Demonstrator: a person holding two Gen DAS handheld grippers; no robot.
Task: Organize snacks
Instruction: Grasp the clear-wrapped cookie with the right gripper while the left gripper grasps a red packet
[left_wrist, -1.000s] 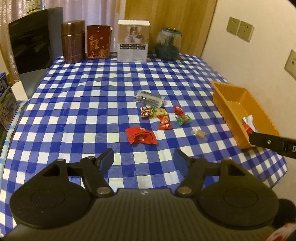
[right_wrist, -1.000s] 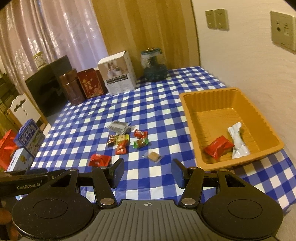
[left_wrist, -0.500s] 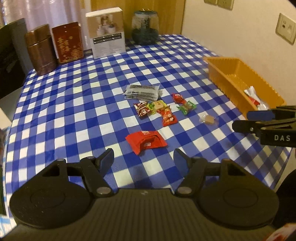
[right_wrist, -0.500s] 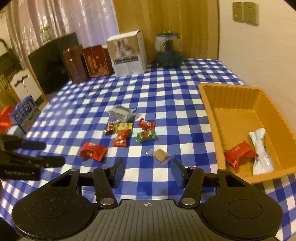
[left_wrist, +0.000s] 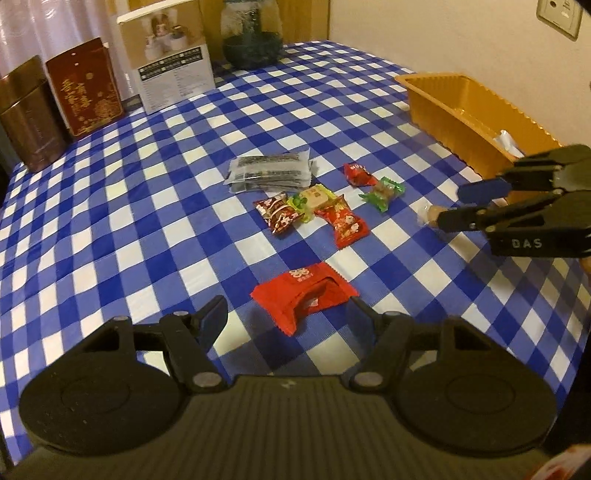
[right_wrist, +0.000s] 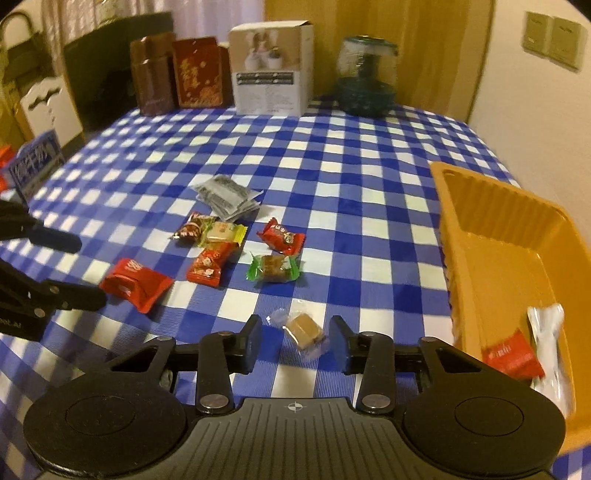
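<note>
Both grippers have dropped toward the table: right gripper (right_wrist: 295, 338) jaws have just been closing around the clear-wrapped brown candy (right_wrist: 303, 330), not pinching yet; left gripper (left_wrist: 286, 317), spread, frames the red packet (left_wrist: 303, 295); orange tray (right_wrist: 480, 206) next

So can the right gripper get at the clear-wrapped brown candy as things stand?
Probably yes: the right gripper has just been closing, the brown candy lies between its fingers, untouched, with nothing in the way.
</note>
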